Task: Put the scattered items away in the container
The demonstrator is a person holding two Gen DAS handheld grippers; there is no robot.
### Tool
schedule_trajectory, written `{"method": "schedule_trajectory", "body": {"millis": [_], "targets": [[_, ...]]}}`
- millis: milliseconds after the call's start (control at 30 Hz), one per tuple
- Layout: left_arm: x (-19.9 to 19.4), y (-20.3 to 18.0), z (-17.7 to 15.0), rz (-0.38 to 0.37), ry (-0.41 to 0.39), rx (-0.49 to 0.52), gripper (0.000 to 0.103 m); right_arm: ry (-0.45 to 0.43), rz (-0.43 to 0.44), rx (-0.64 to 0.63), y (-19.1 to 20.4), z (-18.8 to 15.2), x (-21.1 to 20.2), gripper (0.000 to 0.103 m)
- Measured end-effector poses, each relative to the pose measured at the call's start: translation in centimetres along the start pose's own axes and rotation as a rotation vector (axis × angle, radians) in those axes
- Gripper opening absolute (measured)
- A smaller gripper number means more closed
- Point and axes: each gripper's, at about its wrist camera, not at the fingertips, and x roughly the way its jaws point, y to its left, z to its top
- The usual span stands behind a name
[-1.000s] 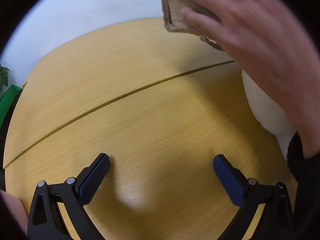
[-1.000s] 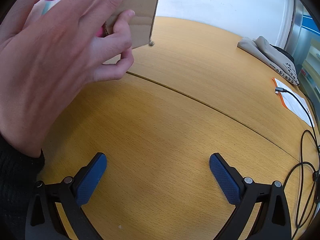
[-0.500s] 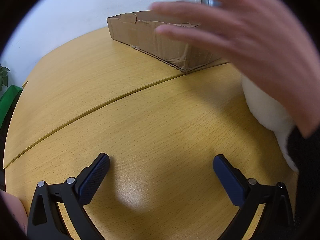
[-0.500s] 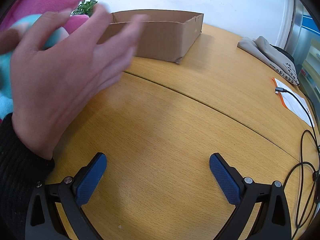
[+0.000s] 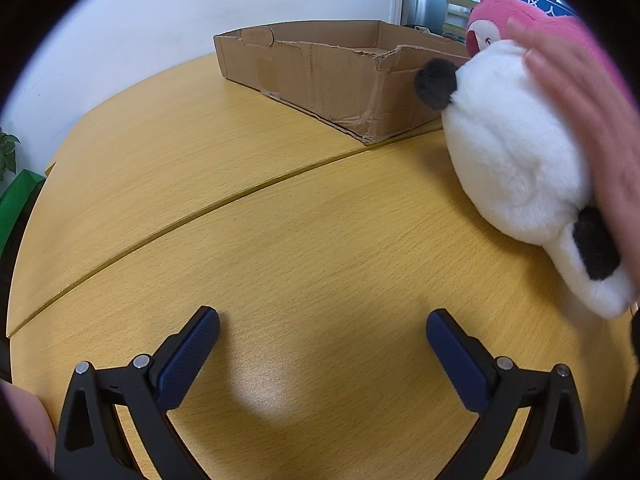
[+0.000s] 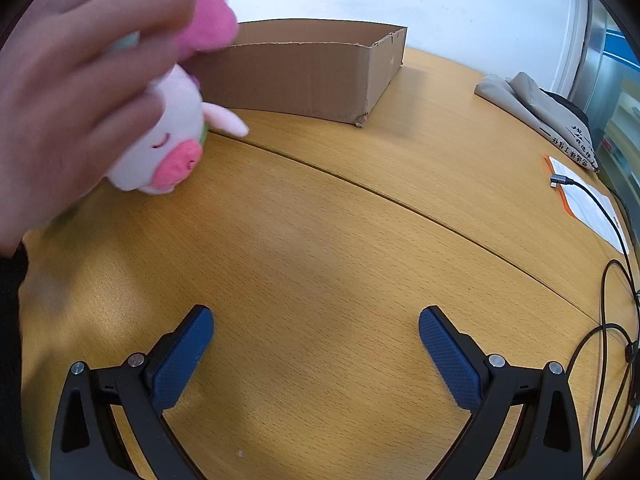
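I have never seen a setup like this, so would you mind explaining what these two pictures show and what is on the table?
Each picture comes from a fisheye camera on a hand-held gripper, looking forward along its two blue-padded fingers. The left gripper and right gripper are both open, holding nothing, over a wooden table. At the back stands an open cardboard box, the container. A bare hand, not a gripper, is setting out soft toys: a white plush with black patches, a pink plush behind it, and a small pig plush. To the right lie folded cloth, a paper and a cable.
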Motion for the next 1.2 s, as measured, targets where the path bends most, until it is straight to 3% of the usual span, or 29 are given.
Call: {"method": "schedule_trajectory", "body": {"millis": [267,533,1200], "targets": [[-0.02,-0.04,-0.02,0.005,0.000,-0.007,0.103,0.000,-0.001,0.001,0.02,-0.01,0.03,0.103],[0.16,-0.40,-0.45,0.086,-0.001,-0.117,0.103,0.000,-0.001,0.001,0.01,0.00,0.01,0.103],[0.24,-0.29,-0.56,0.088,-0.001,-0.120,0.103,0.000,-0.002,0.003,-0.02,0.00,-0.01,0.103]]}}
